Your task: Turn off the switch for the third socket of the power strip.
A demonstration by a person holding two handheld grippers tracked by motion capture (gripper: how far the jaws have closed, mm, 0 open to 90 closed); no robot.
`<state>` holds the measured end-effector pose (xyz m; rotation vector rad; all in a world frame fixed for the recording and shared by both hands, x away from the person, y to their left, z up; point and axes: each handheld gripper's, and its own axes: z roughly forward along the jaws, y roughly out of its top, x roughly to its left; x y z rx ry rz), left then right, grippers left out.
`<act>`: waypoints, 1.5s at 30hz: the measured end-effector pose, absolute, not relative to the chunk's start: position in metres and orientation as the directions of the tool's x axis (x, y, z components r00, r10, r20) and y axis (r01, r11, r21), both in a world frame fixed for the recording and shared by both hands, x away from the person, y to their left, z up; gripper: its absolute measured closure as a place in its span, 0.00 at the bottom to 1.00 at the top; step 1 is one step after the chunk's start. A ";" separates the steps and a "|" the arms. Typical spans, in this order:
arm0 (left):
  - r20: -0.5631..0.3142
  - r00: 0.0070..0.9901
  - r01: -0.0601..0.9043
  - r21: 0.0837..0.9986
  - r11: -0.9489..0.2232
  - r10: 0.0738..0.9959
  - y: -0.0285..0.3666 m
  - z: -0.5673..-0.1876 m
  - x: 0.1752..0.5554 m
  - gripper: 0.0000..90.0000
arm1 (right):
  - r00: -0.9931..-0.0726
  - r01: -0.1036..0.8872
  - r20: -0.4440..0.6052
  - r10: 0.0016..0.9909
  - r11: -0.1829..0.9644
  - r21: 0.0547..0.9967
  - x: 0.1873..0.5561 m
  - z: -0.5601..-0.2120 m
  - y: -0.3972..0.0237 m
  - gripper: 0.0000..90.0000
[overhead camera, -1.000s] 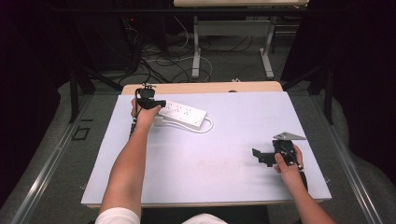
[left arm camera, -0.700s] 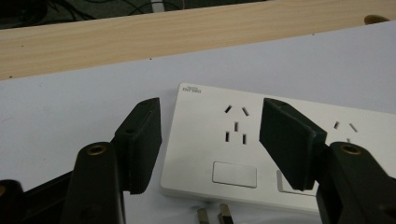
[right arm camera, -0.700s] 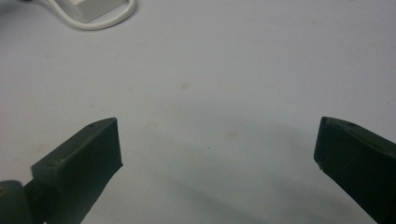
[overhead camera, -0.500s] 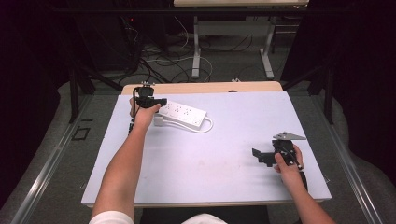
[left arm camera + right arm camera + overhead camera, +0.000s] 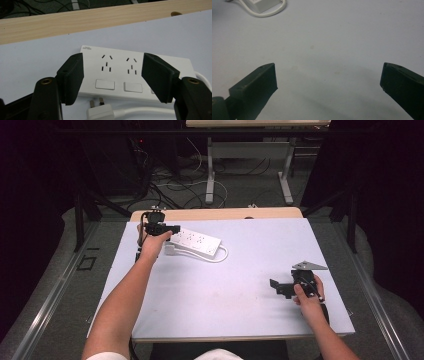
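A white power strip lies at the far left of the table, its white cord looped beside it and its white plug lying loose in front. My left gripper hovers at the strip's left end, open, its jaws framing two sockets and their switches without touching them. My right gripper rests low over bare table at the near right, open wide with nothing between its jaws. One end of the strip and a cord loop sit far off in the right gripper view.
The table has a pale lavender top with a wooden strip along its far edge. Beyond it stand metal desk legs and loose floor cables. A grey three-cornered plate tops the right gripper.
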<state>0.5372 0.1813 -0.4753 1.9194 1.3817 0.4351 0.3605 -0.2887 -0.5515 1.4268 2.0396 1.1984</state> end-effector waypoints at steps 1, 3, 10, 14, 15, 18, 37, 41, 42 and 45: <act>-0.137 0.376 0.678 0.715 -0.172 0.916 0.182 -0.474 0.536 0.39 | -0.415 0.575 0.159 0.896 0.122 0.809 0.361 -0.551 -0.289 0.00; -0.127 0.388 0.677 0.712 -0.189 0.913 0.182 -0.472 0.533 0.39 | -0.414 0.576 0.160 0.896 0.122 0.808 0.360 -0.551 -0.289 0.00; -0.123 0.417 0.663 0.719 -0.208 0.901 0.180 -0.463 0.522 0.39 | -0.417 0.571 0.155 0.895 0.126 0.811 0.360 -0.551 -0.289 0.00; -0.129 0.425 0.662 0.719 -0.211 0.896 0.177 -0.458 0.515 0.39 | -0.416 0.573 0.158 0.895 0.124 0.810 0.360 -0.551 -0.288 0.00; -0.131 0.429 0.659 0.722 -0.210 0.894 0.176 -0.457 0.513 0.39 | -0.416 0.574 0.157 0.896 0.124 0.810 0.360 -0.551 -0.288 0.00; -0.139 0.443 0.655 0.725 -0.214 0.885 0.173 -0.453 0.506 0.37 | -0.418 0.570 0.153 0.896 0.128 0.811 0.360 -0.551 -0.289 0.00; -0.153 0.526 0.620 0.742 -0.255 0.836 0.155 -0.450 0.460 0.01 | -0.415 0.576 0.158 0.896 0.124 0.808 0.359 -0.551 -0.287 0.01; -0.144 0.554 0.599 0.753 -0.272 0.820 0.154 -0.450 0.449 0.01 | -0.420 0.571 0.150 0.895 0.132 0.810 0.359 -0.551 -0.287 0.01; -0.147 0.561 0.594 0.757 -0.273 0.815 0.154 -0.450 0.446 0.01 | -0.420 0.571 0.151 0.895 0.131 0.811 0.359 -0.551 -0.287 0.01; -0.140 0.574 0.585 0.759 -0.285 0.807 0.152 -0.451 0.438 0.01 | -0.420 0.569 0.148 0.895 0.133 0.811 0.359 -0.551 -0.287 0.01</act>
